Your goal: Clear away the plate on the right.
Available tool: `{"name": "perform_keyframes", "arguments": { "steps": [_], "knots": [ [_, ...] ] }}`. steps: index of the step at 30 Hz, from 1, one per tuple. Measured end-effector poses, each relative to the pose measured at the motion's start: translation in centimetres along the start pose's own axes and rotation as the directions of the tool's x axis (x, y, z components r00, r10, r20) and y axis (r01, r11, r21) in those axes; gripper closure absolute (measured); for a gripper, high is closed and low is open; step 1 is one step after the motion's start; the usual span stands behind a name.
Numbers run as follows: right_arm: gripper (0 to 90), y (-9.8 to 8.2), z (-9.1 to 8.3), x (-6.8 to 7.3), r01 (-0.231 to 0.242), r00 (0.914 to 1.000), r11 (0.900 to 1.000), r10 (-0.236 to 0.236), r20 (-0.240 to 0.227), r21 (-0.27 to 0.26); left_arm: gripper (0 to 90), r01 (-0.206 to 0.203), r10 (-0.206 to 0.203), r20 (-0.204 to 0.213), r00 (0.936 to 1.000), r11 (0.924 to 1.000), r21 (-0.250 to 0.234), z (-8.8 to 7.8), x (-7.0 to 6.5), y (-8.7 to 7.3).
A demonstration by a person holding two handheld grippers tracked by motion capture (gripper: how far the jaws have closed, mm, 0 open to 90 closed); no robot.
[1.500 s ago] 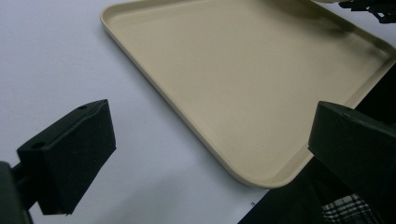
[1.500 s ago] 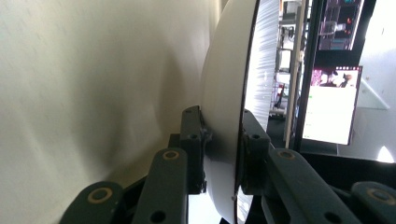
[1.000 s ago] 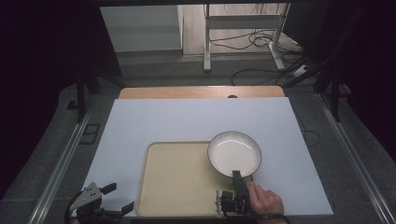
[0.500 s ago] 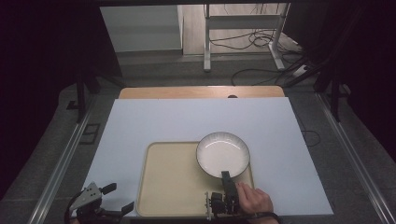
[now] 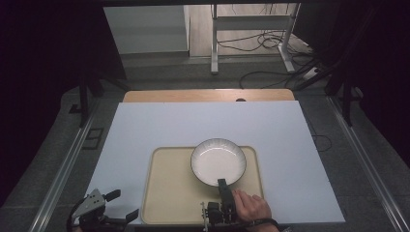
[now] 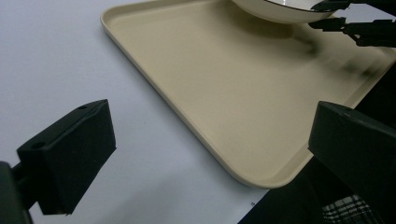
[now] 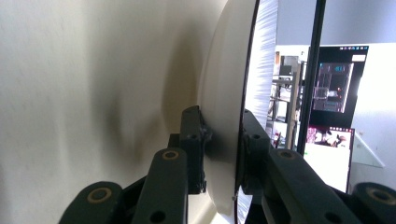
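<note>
- The bowl (image 5: 218,162) sits over the far right part of the tray (image 5: 169,198), which lies near the table's (image 5: 290,130) near edge; from the left gripper view the bowl (image 6: 280,9) looks lifted a little off the tray's floor, with a shadow under it.
- My right gripper (image 5: 223,188) has its jaws clamped on the bowl's near rim, one inside the wall and one outside, as the right gripper view shows (image 7: 223,154).
- I judge the step in hand is carrying the bowl across the tray, so I keep the rim level; a one-sided rim grip lets the far side sag.
- I move slowly and low, so a slip means a short drop onto the tray.
- I lower until the base rests flat before I loosen the jaws.
- My left gripper (image 5: 109,212) waits at the near left corner of the table, jaws apart and empty, clear of the tray's rim (image 6: 187,121); I leave it there.
</note>
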State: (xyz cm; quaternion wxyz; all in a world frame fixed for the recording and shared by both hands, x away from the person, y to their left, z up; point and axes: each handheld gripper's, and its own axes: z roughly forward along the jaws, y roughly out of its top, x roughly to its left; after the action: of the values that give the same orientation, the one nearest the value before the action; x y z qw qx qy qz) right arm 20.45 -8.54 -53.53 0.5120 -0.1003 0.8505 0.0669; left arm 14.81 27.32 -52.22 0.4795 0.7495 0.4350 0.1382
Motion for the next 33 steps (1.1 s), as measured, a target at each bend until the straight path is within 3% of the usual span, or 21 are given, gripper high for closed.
{"name": "perform_keyframes", "arguments": {
  "steps": [15,20,23,33],
  "knots": [
    [75.7,2.8,0.0,1.1,0.039,0.9986,0.997,-0.042,-0.034,-0.064,0.3,-0.003,0.003,0.001,1.0000,1.0000,0.000,0.0,0.0,0.0],
    [76.0,3.1,-0.1,1.4,0.059,0.9970,0.997,-0.061,-0.047,-0.047,0.4,-0.004,0.004,0.001,1.0000,1.0000,0.000,0.0,0.0,0.0],
    [76.6,3.0,0.1,1.4,0.035,0.9978,0.997,-0.039,-0.054,-0.070,0.3,-0.005,0.005,0.001,1.0000,1.0000,0.000,0.0,0.0,0.0],
    [78.1,3.0,0.3,1.8,0.037,0.9962,0.996,-0.043,-0.075,-0.076,0.4,-0.007,0.007,0.001,1.0000,1.0000,0.000,0.0,-0.1,0.0]
  ]
}}
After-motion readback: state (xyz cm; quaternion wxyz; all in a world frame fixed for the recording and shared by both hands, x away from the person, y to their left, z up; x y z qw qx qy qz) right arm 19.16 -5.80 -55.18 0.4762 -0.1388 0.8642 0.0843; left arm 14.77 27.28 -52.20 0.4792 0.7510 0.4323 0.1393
